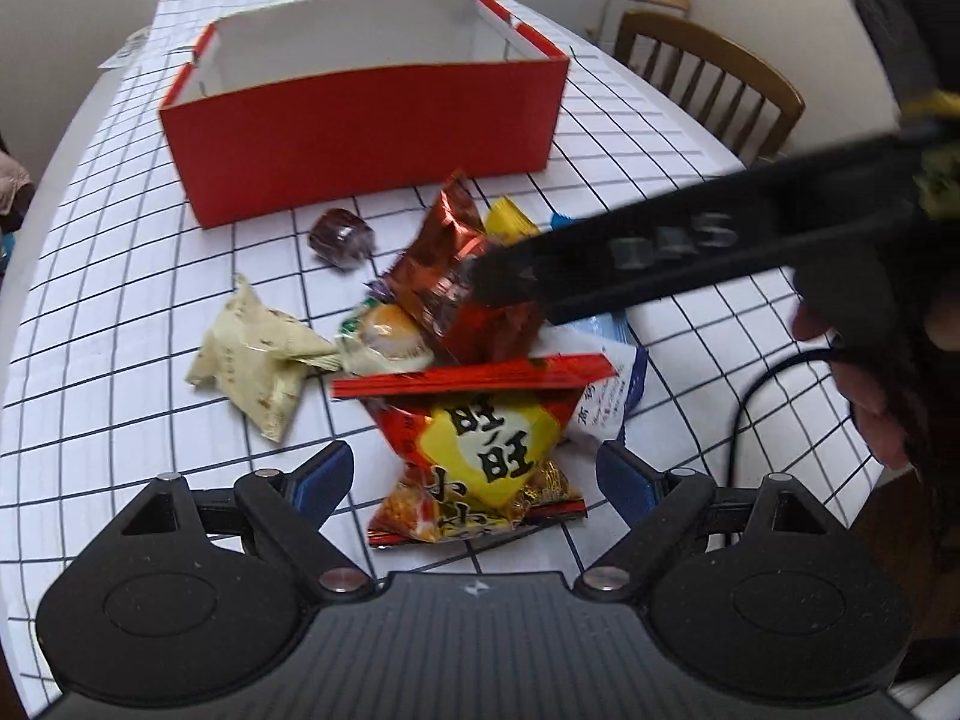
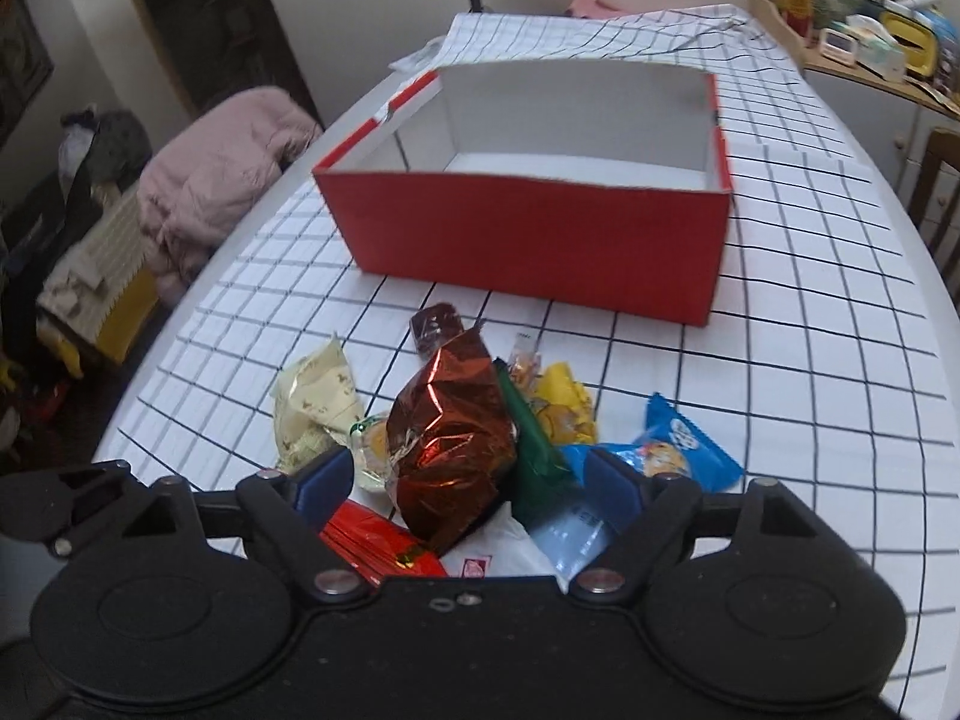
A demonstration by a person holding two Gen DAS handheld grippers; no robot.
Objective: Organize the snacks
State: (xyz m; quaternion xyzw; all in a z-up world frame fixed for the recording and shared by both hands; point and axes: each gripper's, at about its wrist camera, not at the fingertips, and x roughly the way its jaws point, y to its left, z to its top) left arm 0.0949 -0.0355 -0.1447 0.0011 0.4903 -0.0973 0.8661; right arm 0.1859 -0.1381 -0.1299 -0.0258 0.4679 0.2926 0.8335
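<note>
left wrist view: left gripper (image 1: 474, 474) is spread wide, blue pads well apart, nothing between them gripped. it hovers low over the checked tablecloth (image 1: 120, 312). a red-and-yellow snack bag (image 1: 480, 456) lies flat on the cloth in the gap between the pads; neither pad touches it. beyond it sits the snack pile: cream packet (image 1: 258, 360) at the left, a round pastry in clear wrap (image 1: 384, 333) just beside it, a dark wrapped candy (image 1: 342, 237) apart toward the box, a yellow wrapper (image 1: 510, 219) behind. the right gripper (image 1: 498, 279) reaches in from the right, blurred; its tip overlaps the copper foil bag (image 1: 444, 270), which stands tilted up out of the pile. contact cannot be confirmed from this view. the red box (image 1: 366, 138), white inside, stands open-topped behind the pile. a wooden chair (image 1: 714, 72) is at the table's far right.

right wrist view: right gripper (image 2: 465, 480) is open wide, with the copper foil bag (image 2: 450, 438) upright between the blue pads; gaps show on both sides, so it is framed but not clamped. green packet (image 2: 528, 444) leans against the bag's right side, blue packet (image 2: 678, 450) further right, yellow wrapper (image 2: 564, 408) behind, cream packet (image 2: 312, 408) at the left. the red box (image 2: 528, 240) lies ahead, no snacks visible in it. a pink jacket (image 2: 222, 168) is draped off the table's left edge.
</note>
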